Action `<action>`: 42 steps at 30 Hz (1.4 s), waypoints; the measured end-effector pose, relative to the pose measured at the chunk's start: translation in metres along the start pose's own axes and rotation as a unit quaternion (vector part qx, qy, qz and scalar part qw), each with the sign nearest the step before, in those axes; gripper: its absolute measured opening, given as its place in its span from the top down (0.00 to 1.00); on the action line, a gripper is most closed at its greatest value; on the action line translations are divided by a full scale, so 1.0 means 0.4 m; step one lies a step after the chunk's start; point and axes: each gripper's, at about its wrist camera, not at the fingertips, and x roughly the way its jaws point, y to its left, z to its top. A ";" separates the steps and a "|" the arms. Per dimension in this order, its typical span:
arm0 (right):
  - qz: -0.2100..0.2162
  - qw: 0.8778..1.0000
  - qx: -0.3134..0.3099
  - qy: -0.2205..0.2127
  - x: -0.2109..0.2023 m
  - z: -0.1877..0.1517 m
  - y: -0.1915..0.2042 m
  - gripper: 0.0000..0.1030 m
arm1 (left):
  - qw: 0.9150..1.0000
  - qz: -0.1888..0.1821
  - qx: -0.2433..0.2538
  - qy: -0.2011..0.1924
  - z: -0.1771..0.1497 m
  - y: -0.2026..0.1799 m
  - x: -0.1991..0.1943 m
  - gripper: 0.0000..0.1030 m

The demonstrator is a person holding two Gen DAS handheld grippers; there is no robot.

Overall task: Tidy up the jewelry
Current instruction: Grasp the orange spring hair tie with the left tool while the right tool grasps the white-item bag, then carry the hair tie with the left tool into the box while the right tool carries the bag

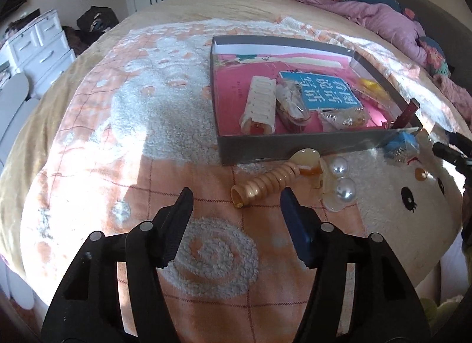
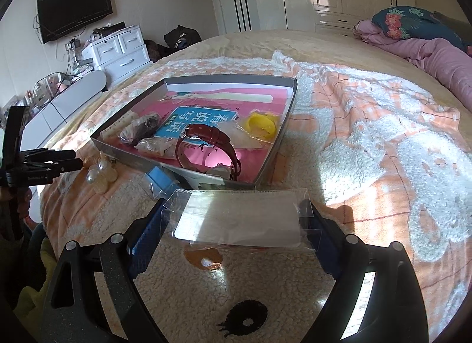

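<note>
A grey shallow box lies on the bed with bagged jewelry, a blue card and a yellow bangle inside. A red-brown strap watch leans on its near wall. My left gripper is open and empty, just short of a peach spiral hair tie, an amber claw clip and a pearl clip. My right gripper is wide open, a clear plastic sleeve lying across its fingers. A blue bagged item rests by the box.
A fluffy orange-and-white blanket with a bear face covers the bed. Purple bedding is heaped at the head. White drawers and a wall TV stand beyond the bed. The left gripper shows at the right view's left edge.
</note>
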 end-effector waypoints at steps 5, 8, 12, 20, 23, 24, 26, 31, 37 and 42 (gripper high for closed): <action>-0.006 1.000 0.006 -0.007 -0.022 0.007 -0.012 0.15 | 0.998 -0.024 0.058 0.021 0.003 -0.004 0.062 0.48; -0.011 1.000 0.009 -0.008 -0.029 0.010 -0.015 0.15 | 0.997 -0.044 0.064 0.016 0.018 0.003 0.067 0.48; -0.015 1.000 0.016 -0.009 -0.034 0.014 -0.022 0.15 | 0.995 -0.052 0.081 0.018 0.024 -0.004 0.070 0.58; -0.023 0.999 0.017 -0.014 -0.048 0.029 -0.021 0.15 | 0.990 -0.045 0.137 0.010 -0.004 -0.075 0.046 0.82; -0.024 0.999 0.017 -0.021 -0.059 0.037 -0.019 0.15 | 0.990 -0.039 0.134 0.002 -0.011 -0.084 0.028 0.82; -0.023 0.999 0.017 -0.025 -0.064 0.040 -0.019 0.15 | 0.990 -0.037 0.132 -0.006 -0.013 -0.087 0.015 0.84; -0.023 0.999 0.016 -0.029 -0.072 0.046 -0.019 0.15 | 0.991 -0.041 0.124 -0.022 -0.011 -0.088 -0.012 0.88; -0.019 0.999 0.011 -0.041 -0.091 0.059 -0.010 0.15 | 0.992 -0.041 0.109 -0.052 0.005 -0.095 -0.078 0.89; -0.011 0.999 0.001 -0.052 -0.100 0.081 0.009 0.15 | 0.993 -0.046 0.078 -0.079 0.042 -0.093 -0.132 0.89; -0.005 0.998 -0.009 -0.058 -0.098 0.102 0.026 0.15 | 0.993 -0.047 0.060 -0.095 0.073 -0.091 -0.149 0.89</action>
